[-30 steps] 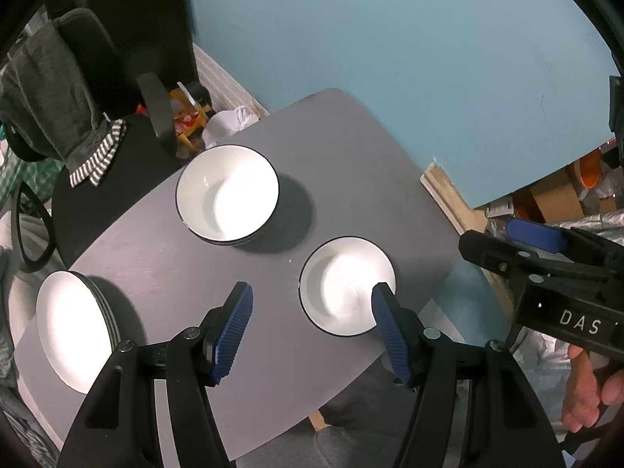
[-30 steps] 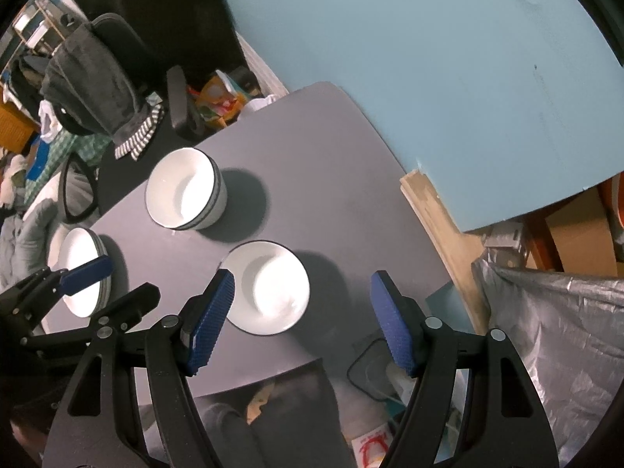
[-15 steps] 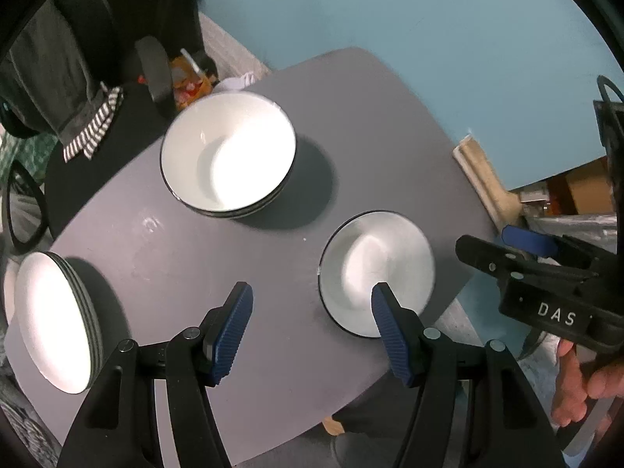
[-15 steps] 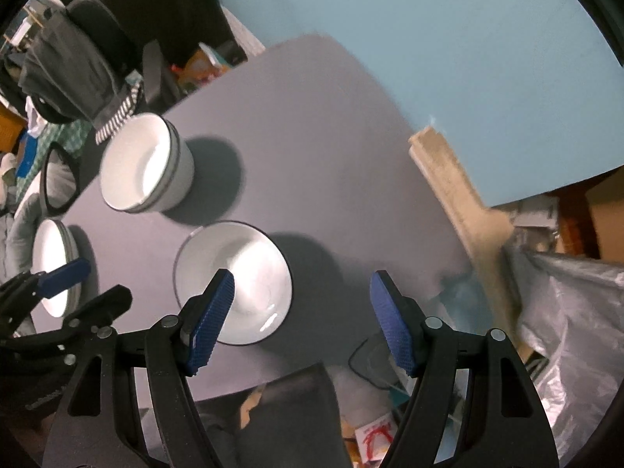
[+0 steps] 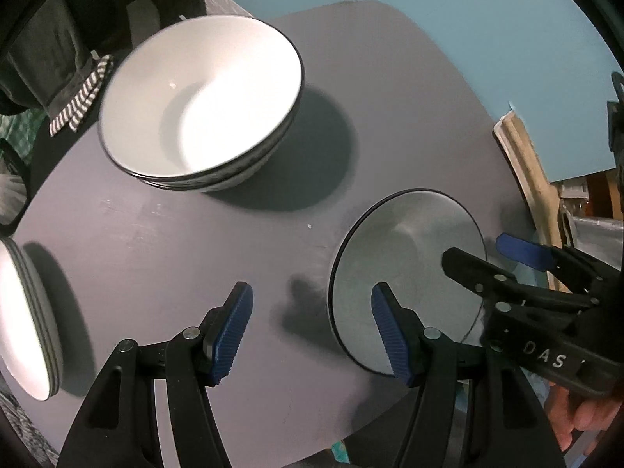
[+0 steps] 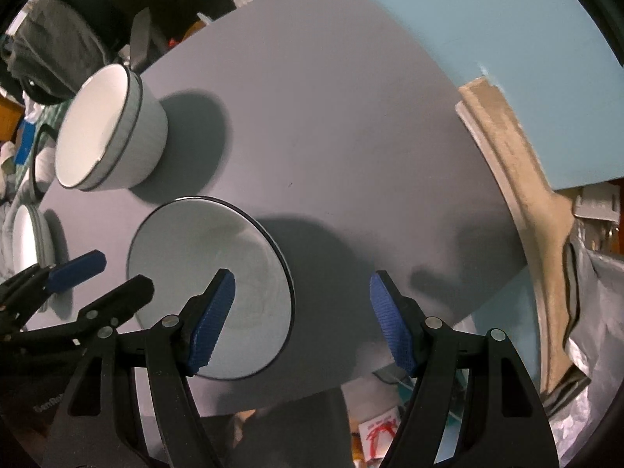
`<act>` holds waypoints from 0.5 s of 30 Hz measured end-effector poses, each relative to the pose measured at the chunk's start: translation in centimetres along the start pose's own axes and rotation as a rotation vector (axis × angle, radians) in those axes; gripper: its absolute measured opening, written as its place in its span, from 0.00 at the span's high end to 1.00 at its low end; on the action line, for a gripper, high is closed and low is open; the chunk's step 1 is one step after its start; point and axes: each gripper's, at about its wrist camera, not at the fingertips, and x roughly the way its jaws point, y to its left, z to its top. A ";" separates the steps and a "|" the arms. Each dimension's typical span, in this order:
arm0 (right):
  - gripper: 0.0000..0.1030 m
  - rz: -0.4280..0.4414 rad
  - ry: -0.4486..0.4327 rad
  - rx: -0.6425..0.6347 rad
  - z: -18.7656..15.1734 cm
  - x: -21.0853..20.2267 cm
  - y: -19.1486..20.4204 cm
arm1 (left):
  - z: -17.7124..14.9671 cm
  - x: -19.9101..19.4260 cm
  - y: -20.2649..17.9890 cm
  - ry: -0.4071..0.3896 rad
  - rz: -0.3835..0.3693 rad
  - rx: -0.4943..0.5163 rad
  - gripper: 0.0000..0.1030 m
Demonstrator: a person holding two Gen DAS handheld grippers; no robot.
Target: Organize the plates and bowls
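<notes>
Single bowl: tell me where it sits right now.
The single bowl sits near the table edge, on the right in the left wrist view, between both grippers, with the stacked bowls beyond.

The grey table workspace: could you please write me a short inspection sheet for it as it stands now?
Surface: grey table, rounded corners, faint smudges.
Job's things: stacked bowls at the far side; single bowl near the front edge; stacked plates at the left edge.
Clutter: nothing seen on the table.
Grippers: left gripper open, above the table beside the single bowl; right gripper open, its left finger over that bowl; neither holds anything.
Cables: nothing seen on the table.
Surroundings: blue wall behind; wooden board leaning to the right; chair with dark clothing on the left; floor clutter below the front edge.
</notes>
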 end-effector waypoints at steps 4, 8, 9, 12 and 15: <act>0.30 -0.010 -0.003 -0.006 -0.2 1.1 0.0 | 0.0 1.2 0.0 0.005 0.012 0.002 0.37; 0.30 0.002 0.002 -0.002 -0.2 1.8 -0.2 | 0.0 2.0 0.2 0.015 0.015 -0.017 0.37; 0.30 0.003 0.002 -0.003 -0.3 2.0 -0.2 | 0.0 2.0 0.2 0.013 0.014 -0.021 0.37; 0.36 0.002 0.000 -0.016 -0.5 2.2 -0.2 | 0.0 2.2 0.1 0.013 0.006 -0.025 0.37; 0.44 -0.005 0.009 -0.025 -0.5 2.5 0.0 | 0.1 2.6 -0.2 0.033 -0.002 -0.018 0.39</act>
